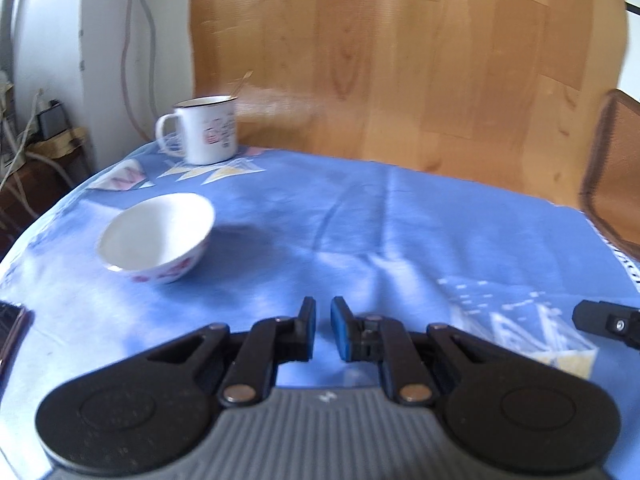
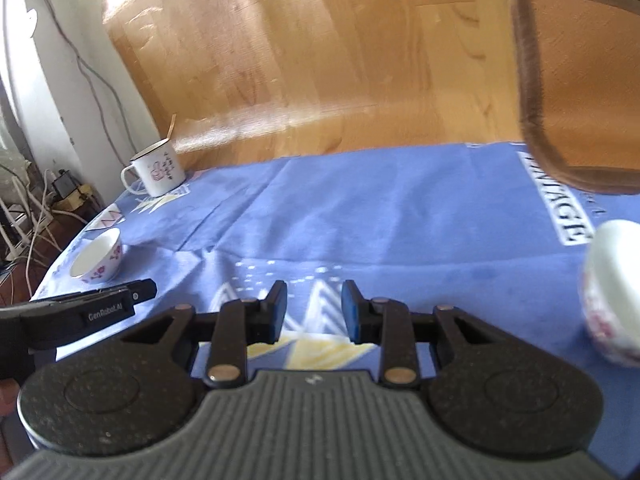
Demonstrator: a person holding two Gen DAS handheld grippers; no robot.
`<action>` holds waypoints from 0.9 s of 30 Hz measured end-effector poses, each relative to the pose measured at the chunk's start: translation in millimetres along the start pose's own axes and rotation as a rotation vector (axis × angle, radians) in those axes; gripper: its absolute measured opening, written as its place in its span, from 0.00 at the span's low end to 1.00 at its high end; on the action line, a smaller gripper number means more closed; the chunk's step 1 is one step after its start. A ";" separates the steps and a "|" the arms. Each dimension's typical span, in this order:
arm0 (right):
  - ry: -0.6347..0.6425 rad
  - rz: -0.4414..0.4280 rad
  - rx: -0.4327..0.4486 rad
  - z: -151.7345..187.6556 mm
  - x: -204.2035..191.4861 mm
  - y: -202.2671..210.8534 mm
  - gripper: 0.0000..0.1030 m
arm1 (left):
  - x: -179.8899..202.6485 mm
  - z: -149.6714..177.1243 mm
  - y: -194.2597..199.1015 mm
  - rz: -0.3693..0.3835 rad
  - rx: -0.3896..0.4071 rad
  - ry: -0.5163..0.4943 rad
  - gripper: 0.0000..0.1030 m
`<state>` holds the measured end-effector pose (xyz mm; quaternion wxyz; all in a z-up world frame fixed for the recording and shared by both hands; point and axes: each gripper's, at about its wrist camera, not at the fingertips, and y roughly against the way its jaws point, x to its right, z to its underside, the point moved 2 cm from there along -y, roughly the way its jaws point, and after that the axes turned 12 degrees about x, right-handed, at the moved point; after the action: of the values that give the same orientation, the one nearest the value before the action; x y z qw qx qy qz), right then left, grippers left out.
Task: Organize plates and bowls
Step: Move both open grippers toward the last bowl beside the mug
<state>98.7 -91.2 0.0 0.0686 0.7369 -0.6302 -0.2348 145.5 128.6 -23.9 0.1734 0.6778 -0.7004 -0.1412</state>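
Blue cloth (image 1: 360, 216) covers the worktop; wooden floor (image 1: 400, 60) lies beyond it, white wall and cables on the left.

My left tool (image 1: 323, 330): jaws nearly together, only a thin gap between the blue pads, nothing in it. It hangs over bare cloth, pointing down at a slant. My right tool (image 2: 314, 310): jaws partly apart, nothing between them, over the yellow-and-white print on the cloth. The right tool's tip shows at the right edge of the left view; the left tool's body shows at the lower left of the right view.

Bowl 1 (image 1: 156, 238): white, red flowers outside, upright on the cloth, ahead and left of the left tool, apart from it. Seems empty.

Bowl 2 (image 2: 612, 292): same pattern, at the right edge of the right view, blurred and cut off; seems tilted on its side.

Mug (image 1: 204, 130): white, near the far left corner, a stick (image 1: 242, 84) standing in it. Chair (image 2: 580, 80), brown, at the far right edge.
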 end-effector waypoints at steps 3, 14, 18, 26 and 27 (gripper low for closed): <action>0.003 -0.019 -0.005 3.4 -14.0 -13.5 0.32 | -17.3 3.8 -0.3 -0.025 0.003 0.016 0.11; -0.018 -0.051 -0.003 19.3 -40.2 -45.8 0.32 | -35.3 12.8 1.2 -0.027 0.053 0.030 0.11; -0.015 -0.053 0.010 19.3 -40.1 -43.6 0.32 | -42.0 12.8 1.0 -0.013 0.057 0.078 0.11; 0.082 -0.076 0.062 24.2 -55.0 -36.1 0.32 | -45.6 12.9 7.2 -0.019 0.096 0.100 0.14; 0.096 -0.079 0.068 24.9 -57.3 -35.2 0.32 | -46.4 12.8 7.7 -0.018 0.100 0.104 0.14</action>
<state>114.0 -24.4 -21.0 0.0647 0.7735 -0.6042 -0.1802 134.0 174.8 -34.4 0.1743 0.6985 -0.6903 -0.0722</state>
